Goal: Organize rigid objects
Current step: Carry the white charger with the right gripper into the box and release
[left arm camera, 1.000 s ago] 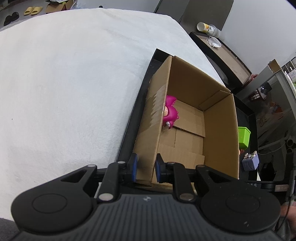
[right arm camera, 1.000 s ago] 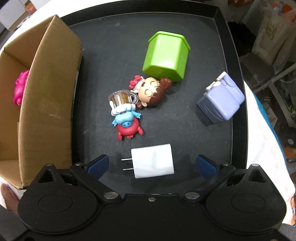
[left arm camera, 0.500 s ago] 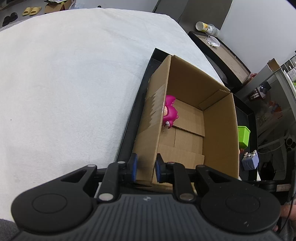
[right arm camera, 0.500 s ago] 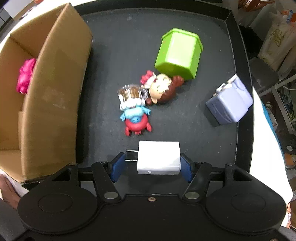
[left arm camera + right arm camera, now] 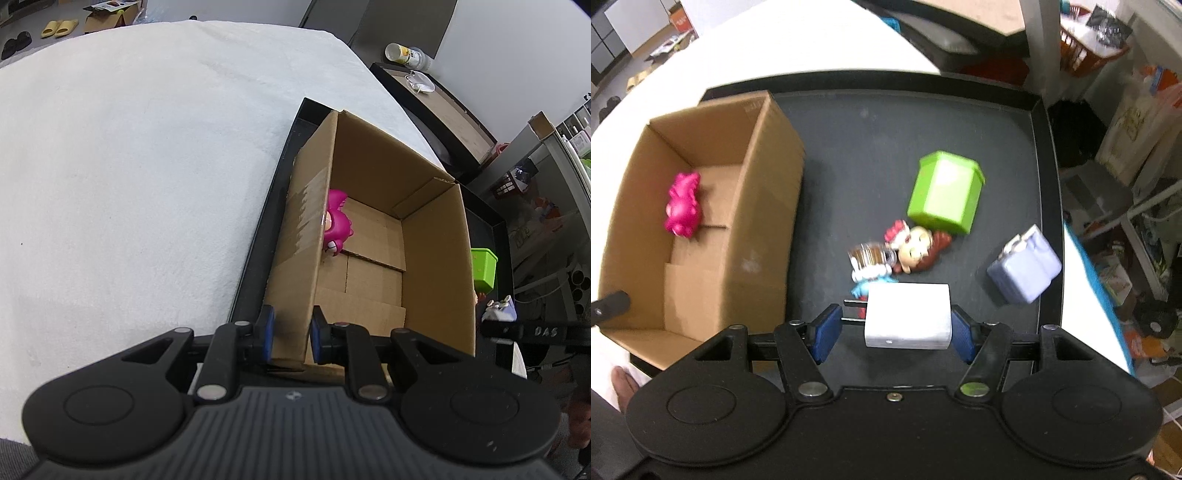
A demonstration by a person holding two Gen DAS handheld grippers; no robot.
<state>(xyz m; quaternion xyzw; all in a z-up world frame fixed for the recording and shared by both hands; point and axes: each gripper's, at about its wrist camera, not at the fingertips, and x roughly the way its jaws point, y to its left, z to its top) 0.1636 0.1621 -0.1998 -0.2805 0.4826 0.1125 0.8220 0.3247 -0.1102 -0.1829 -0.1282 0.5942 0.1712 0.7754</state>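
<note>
1. The left claw point(image 5: 289, 338) is clamped on the near left wall of the cardboard box point(image 5: 436, 258).
2. The right claw point(image 5: 892, 330) grips the white charger point(image 5: 908, 319), right of the box above the black tray point(image 5: 864, 147).
3. A pink toy point(image 5: 683, 210) lies in the box against its left wall; the box floor to the toy's right is bare.

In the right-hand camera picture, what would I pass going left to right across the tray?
Pink toy inside the cardboard box → white charger in the right tool → green container → lilac block.
</note>
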